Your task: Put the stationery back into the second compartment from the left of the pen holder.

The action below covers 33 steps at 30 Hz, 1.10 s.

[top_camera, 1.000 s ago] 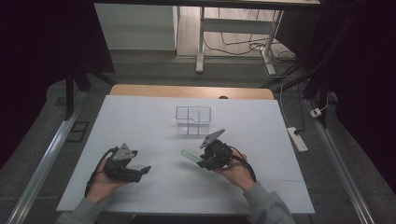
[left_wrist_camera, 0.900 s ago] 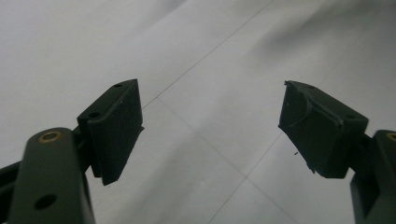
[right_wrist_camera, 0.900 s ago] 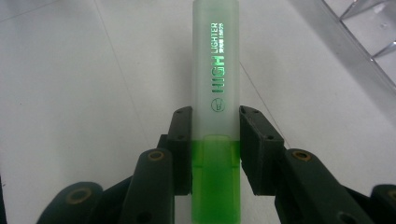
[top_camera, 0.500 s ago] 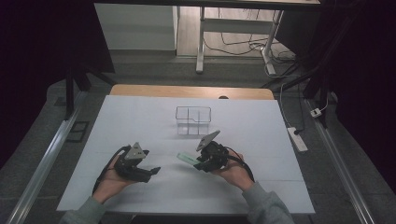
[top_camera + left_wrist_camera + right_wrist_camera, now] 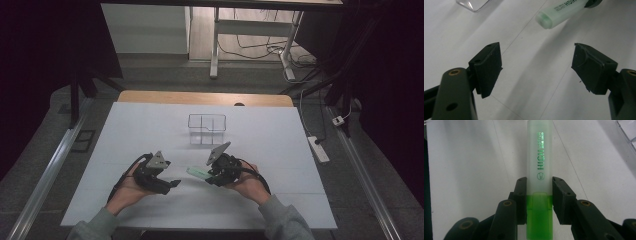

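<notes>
Green highlighter (image 5: 539, 182), translucent cap end forward, is clamped between the fingers (image 5: 522, 200) of my right gripper (image 5: 216, 173), held just above the white bench (image 5: 280, 145). Grip sits at the cap-to-barrel seam. My left gripper (image 5: 170, 185) points at the cap tip, fingers (image 5: 487, 67) wide apart, nothing between them. Clear divided organiser (image 5: 207, 128) stands farther back, well apart from both.

Judgement: light, rigid plastic, smooth and likely slippery; flat sides favour a squeeze across the width. Left should take the cap mid-length, not the rounded tip, to avoid slipping off.
</notes>
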{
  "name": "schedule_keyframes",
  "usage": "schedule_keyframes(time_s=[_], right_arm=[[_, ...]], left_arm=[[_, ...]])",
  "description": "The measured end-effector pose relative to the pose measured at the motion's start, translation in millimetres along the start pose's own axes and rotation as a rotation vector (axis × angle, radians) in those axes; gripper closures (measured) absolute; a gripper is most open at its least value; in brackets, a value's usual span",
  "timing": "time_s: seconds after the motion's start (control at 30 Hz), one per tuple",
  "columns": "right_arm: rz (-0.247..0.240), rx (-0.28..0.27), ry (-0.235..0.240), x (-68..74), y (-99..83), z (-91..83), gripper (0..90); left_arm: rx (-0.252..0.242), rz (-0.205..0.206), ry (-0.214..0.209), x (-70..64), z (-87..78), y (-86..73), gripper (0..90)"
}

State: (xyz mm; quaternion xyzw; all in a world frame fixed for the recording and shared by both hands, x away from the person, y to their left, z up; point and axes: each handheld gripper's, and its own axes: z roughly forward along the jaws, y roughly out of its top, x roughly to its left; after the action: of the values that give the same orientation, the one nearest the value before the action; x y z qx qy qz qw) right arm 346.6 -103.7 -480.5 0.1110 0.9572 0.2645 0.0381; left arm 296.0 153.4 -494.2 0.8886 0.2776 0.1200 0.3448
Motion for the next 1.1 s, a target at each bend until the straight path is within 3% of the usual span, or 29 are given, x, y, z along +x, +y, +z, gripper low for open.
schedule_keyframes(time_s=[0.3, 0.63, 1.1], right_arm=[[-0.018, 0.011, 0.009, 0.2, 0.9, 2.5, 66.7], [-0.047, 0.029, 0.031, 4.3, 3.5, 5.8, 66.7], [-0.132, 0.052, 0.044, 12.0, 8.1, 12.2, 66.7]], left_arm=[[0.033, 0.076, -0.031, -5.0, 10.6, 15.8, 23.8], [0.060, 0.114, -0.053, -9.2, 20.3, 27.1, 23.8], [0.108, 0.180, -0.096, -16.2, 34.2, 35.5, 27.1]])
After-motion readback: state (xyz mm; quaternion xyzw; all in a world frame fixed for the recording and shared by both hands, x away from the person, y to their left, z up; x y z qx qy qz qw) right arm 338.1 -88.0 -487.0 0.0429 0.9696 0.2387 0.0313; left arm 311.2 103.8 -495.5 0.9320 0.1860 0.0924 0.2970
